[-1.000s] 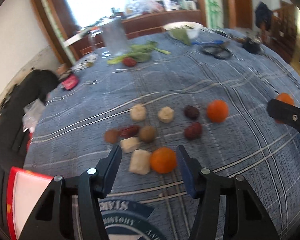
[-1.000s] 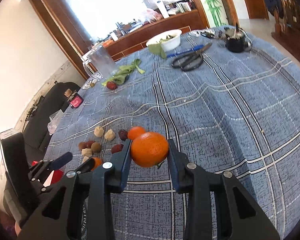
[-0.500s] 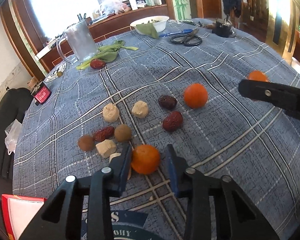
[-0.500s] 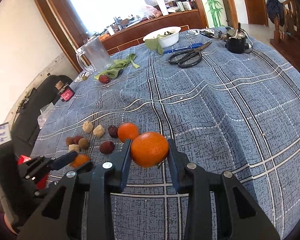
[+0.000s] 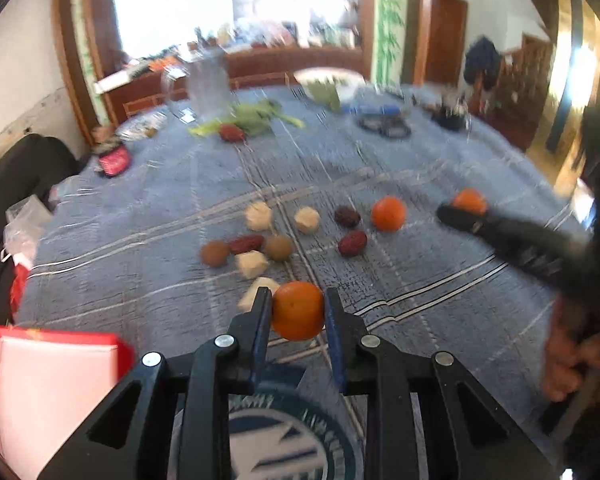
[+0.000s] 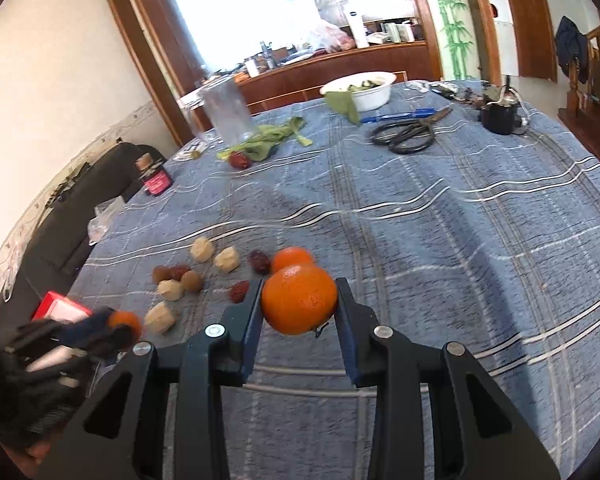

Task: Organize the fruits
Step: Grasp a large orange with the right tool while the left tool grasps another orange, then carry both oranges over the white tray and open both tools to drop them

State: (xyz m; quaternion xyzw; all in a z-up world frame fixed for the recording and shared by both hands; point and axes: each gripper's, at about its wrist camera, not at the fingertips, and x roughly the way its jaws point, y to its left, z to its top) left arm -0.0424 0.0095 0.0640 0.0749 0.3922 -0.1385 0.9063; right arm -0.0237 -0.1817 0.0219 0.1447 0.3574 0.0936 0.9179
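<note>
Left gripper (image 5: pixel 298 311): clamped on a small orange (image 5: pixel 298 310), pads pressed to both flanks, fruit raised just above the near edge of the blue plaid tablecloth (image 5: pixel 380 168). Right gripper (image 6: pixel 298 306): likewise closed on a bigger orange (image 6: pixel 299 304), squeezed between both fingers and held clear of the cloth, toward the near middle.

Directly beyond: a third orange (image 5: pixel 388 213) resting on the cloth, near two dark red jujubes (image 5: pixel 352 243). Left of those, pale peeled chunks (image 5: pixel 307 219), more of them nearer, and brownish round fruits (image 5: pixel 278 247), possibly longans, scattered loosely in the near-left part. Red box (image 5: pixel 52 384) at the near-left corner. Far edge: glass pitcher (image 6: pixel 225 110), greens (image 6: pixel 268 140), white bowl (image 6: pixel 360 88), scissors (image 6: pixel 406 136).

Likely step: bringing like fruit together, so both carried oranges down beside the resting one. To do well: steady squeeze, no harder, skins being soft; low carry; release only once each fruit touches cloth, since round fruit rolls on a rumpled weave. Best to keep the two tools from crossing, and to approach from the open right side to avoid nudging the jujubes.
</note>
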